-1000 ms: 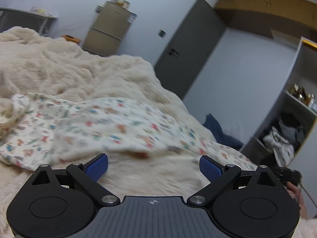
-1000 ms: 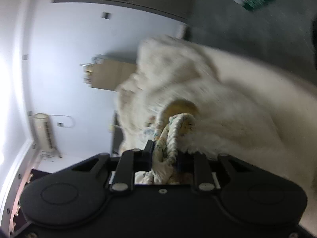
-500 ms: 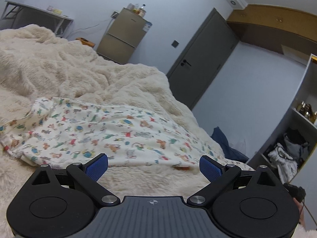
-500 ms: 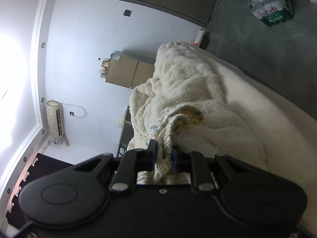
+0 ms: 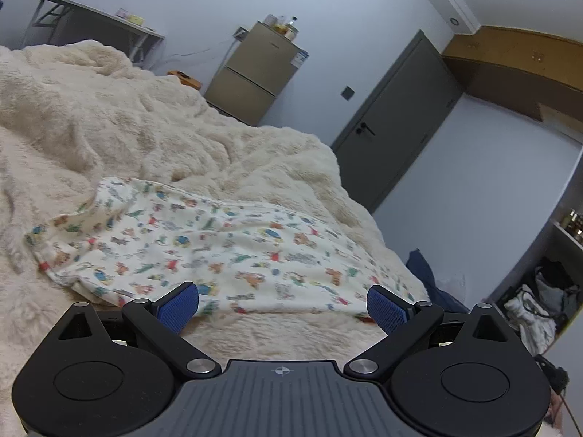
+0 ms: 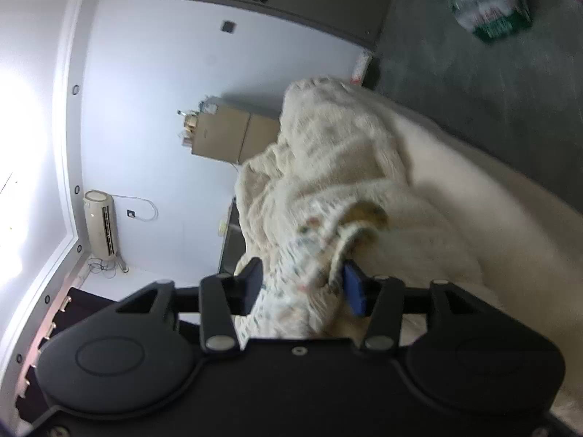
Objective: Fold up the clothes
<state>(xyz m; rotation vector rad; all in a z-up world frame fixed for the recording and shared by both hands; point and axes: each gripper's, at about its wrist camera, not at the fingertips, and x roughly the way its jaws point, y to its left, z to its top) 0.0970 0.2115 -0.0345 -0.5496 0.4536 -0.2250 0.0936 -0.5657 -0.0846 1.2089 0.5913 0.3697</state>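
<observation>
While I am holding my left gripper [image 5: 282, 302] low over the bed, its ribbed blue pads [image 5: 177, 304] are standing wide apart with nothing between them, hovering just above the near hem of the printed garment [image 5: 204, 244]. That garment is lying flat and spread out on the fluffy cream blanket [image 5: 109, 116], a thin, soft cotton piece in off-white, dotted all over with small cartoon figures in red, blue, green and orange; its far left corner is curling up into a loose lip. The blanket under it is thick, shaggy and rumpled into deep rolling folds.

My right gripper [image 6: 304, 286] is turned on its side, and its fingers are parted about halfway. A bunched, rope-like twist of the same printed cloth [image 6: 313, 255] is passing between them and is lying against the blue pad [image 6: 354, 289] on one side; the view is blurred there, so I cannot tell whether the other finger is touching it. The pads are not pinching the fabric.

Farther off, beyond the blanket, a boxy tan two-door fridge [image 5: 255, 76] is standing against the pale wall with bottles on top, a metal-legged desk [image 5: 91, 25] is sitting to its left, and a flat dark grey door [image 5: 393, 120] with a lever handle is set in the wall to the right. An open shelf [image 5: 539, 291] stuffed with crumpled clothes is showing at the right edge.
</observation>
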